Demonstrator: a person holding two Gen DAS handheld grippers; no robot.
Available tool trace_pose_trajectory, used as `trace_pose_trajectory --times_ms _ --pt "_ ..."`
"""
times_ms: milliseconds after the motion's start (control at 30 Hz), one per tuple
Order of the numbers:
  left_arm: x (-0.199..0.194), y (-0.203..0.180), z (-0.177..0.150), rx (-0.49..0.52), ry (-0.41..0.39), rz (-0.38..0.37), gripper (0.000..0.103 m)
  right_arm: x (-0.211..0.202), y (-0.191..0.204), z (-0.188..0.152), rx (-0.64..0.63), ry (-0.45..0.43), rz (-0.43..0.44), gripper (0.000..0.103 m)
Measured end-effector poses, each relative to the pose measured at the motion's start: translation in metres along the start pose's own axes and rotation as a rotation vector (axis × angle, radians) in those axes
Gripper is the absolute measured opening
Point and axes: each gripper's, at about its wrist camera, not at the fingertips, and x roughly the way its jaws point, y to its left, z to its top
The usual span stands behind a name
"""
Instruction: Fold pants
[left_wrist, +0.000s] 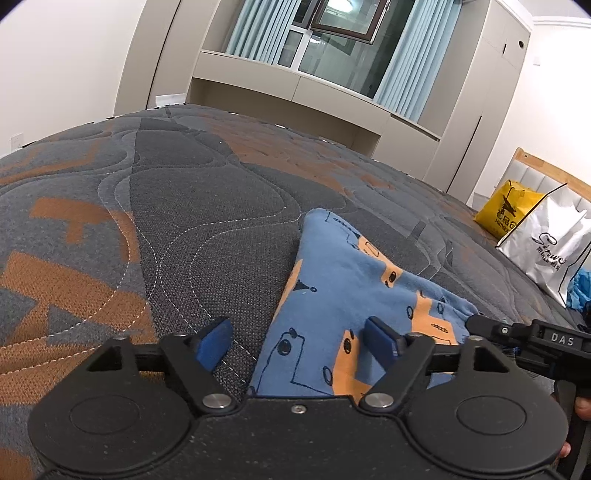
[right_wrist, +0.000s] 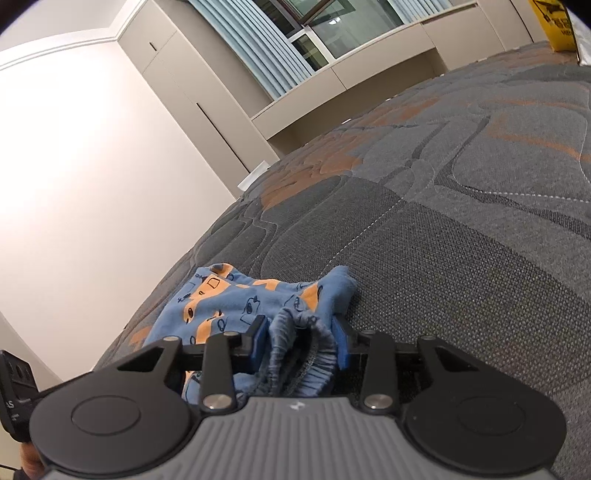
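Observation:
The pants (left_wrist: 343, 295) are blue with orange patches and black drawings, lying bunched on the grey and orange quilted bed (left_wrist: 184, 206). My left gripper (left_wrist: 301, 341) is open, low over the near left edge of the pants, with its right finger over the cloth and its left finger over bare quilt. My right gripper (right_wrist: 301, 343) is shut on the gathered ribbed waistband (right_wrist: 303, 347) of the pants (right_wrist: 221, 302), with cloth bulging between the blue pads. The right gripper also shows at the right of the left wrist view (left_wrist: 476, 321), touching the pants' right edge.
A yellow bag (left_wrist: 506, 210) and a white shopping bag (left_wrist: 550, 243) stand on the bed at the far right by the wooden headboard (left_wrist: 546, 170). Beige cabinets (left_wrist: 295, 92) and a curtained window lie beyond the bed. A white wall (right_wrist: 92, 166) runs along the bed's left side.

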Motion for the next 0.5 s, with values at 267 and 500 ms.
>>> trace_pose_trajectory --times_ms 267,500 --pt "0.001 -0.007 -0.004 0.010 -0.005 -0.029 0.048 -0.001 0.010 -0.003 -0.068 -0.020 -0.035 0.034" --pt "-0.001 -0.011 -0.005 0.018 -0.006 -0.009 0.045 -0.001 0.017 -0.006 -0.109 -0.029 -0.060 0.034"
